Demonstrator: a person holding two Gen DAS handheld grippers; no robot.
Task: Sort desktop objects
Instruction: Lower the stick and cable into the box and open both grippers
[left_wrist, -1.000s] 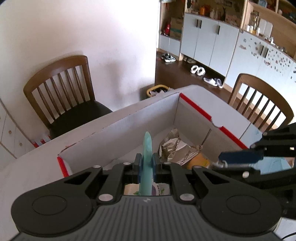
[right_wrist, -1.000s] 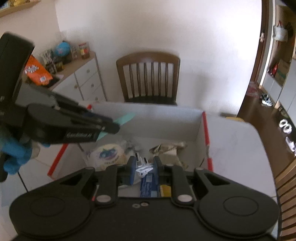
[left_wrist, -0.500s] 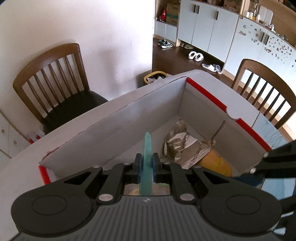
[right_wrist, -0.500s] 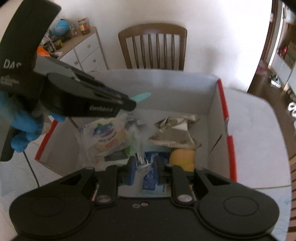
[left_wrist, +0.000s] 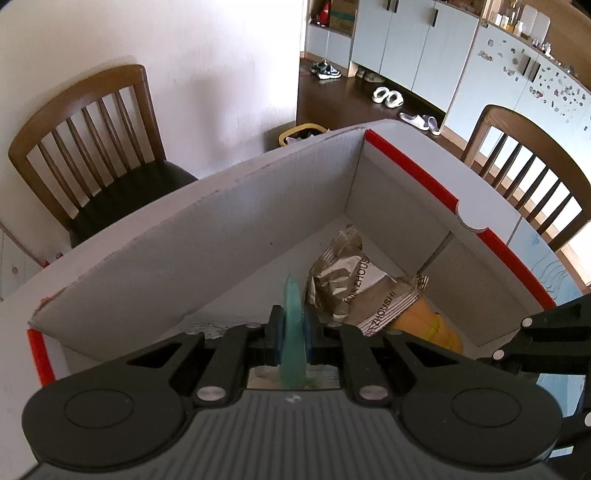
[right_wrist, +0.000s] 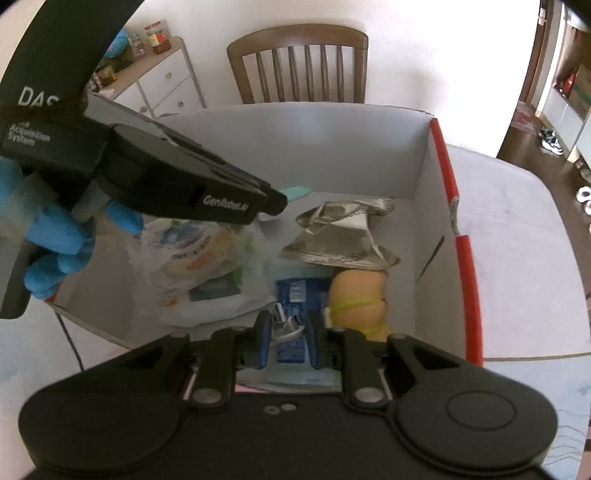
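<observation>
A white cardboard box (left_wrist: 221, 236) with red edge strips stands open on the table. My left gripper (left_wrist: 293, 328) is shut on a thin teal strip (left_wrist: 293, 295) that sticks up over the box. In the right wrist view the left gripper (right_wrist: 273, 205) hangs above the box's left part, held by a blue-gloved hand (right_wrist: 55, 236), and the teal strip's tip (right_wrist: 297, 192) pokes out past it. My right gripper (right_wrist: 287, 332) is shut on a small silver-white clip-like piece (right_wrist: 283, 325), just over the near side of the box (right_wrist: 436, 177).
Inside the box lie a crumpled silver wrapper (right_wrist: 340, 236), a clear bag with a printed round label (right_wrist: 199, 258), a blue packet (right_wrist: 295, 295) and an orange thing with a yellow-green band (right_wrist: 358, 295). Wooden chairs (left_wrist: 92, 147) stand beyond the table.
Both grippers have sunk toward the box, which now fills more of each view. The left gripper has slid further over the box's inside. Both holds are unchanged.
</observation>
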